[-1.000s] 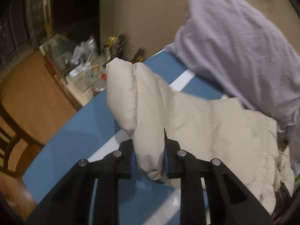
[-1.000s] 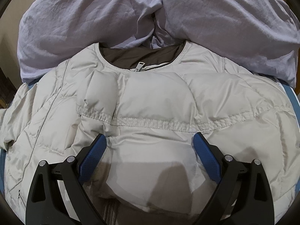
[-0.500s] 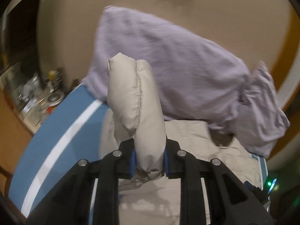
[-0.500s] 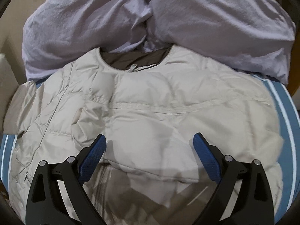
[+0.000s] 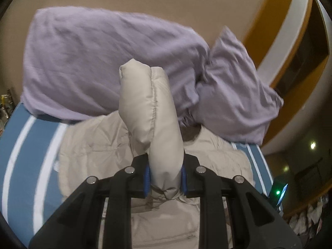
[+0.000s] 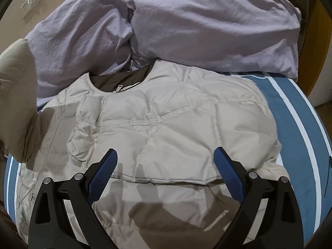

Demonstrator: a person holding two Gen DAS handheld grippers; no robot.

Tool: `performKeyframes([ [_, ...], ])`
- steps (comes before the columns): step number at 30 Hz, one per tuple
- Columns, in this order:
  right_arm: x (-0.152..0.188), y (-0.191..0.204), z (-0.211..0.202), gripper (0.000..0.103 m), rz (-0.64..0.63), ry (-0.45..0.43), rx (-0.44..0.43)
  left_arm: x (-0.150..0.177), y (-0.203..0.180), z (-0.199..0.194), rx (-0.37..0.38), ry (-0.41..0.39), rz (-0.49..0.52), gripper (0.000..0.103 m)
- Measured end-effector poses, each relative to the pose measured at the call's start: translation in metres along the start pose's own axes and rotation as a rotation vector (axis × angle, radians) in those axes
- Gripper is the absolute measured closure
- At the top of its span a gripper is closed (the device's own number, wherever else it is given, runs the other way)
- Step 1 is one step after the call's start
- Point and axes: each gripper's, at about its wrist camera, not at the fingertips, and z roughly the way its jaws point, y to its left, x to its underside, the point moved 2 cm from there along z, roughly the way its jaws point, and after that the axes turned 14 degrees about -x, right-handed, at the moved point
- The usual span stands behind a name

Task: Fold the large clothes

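Left wrist view: the left hand-held gripper (image 5: 165, 177) is clamping its blue pads on a puffy beige sleeve (image 5: 150, 112), which is standing up between the jaws. The rest of the beige padded jacket (image 5: 93, 151) is lying on a blue bed with white stripes (image 5: 22, 145), against lilac pillows (image 5: 99, 62).

Right wrist view: the right hand-held gripper (image 6: 166, 172) is hovering with jaws spread wide, gripping nothing, over the jacket (image 6: 166, 116) lying flat, its collar (image 6: 120, 81) touching the pillows (image 6: 186, 20). The lifted sleeve (image 6: 16, 95) is showing at the left edge. No readable writing is showing
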Motion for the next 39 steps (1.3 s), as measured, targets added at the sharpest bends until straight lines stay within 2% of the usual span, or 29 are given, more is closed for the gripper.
performKeyframes([
  [8, 0.0, -0.007, -0.006, 0.007, -0.002, -0.017, 0.018, 0.037, -0.05, 0.051, -0.014, 0.115, 0.131, 0.081],
  [12, 0.002, -0.009, -0.006, 0.007, 0.004, -0.019, 0.021, 0.056, -0.062, 0.07, -0.029, 0.175, 0.181, 0.08],
  [17, 0.003, -0.009, -0.006, 0.007, 0.01, -0.018, 0.024, 0.071, -0.073, 0.079, -0.039, 0.217, 0.216, 0.073],
  [23, 0.003, -0.008, -0.007, 0.007, 0.018, -0.023, 0.023, 0.069, -0.078, 0.067, -0.023, 0.189, 0.233, 0.055],
  [30, 0.005, -0.01, -0.012, 0.007, 0.019, -0.029, 0.021, 0.063, -0.077, 0.064, -0.059, 0.164, 0.232, 0.053],
  [39, 0.007, -0.015, -0.016, 0.007, 0.02, -0.03, 0.025, 0.064, -0.069, 0.091, -0.131, 0.185, 0.205, 0.052],
])
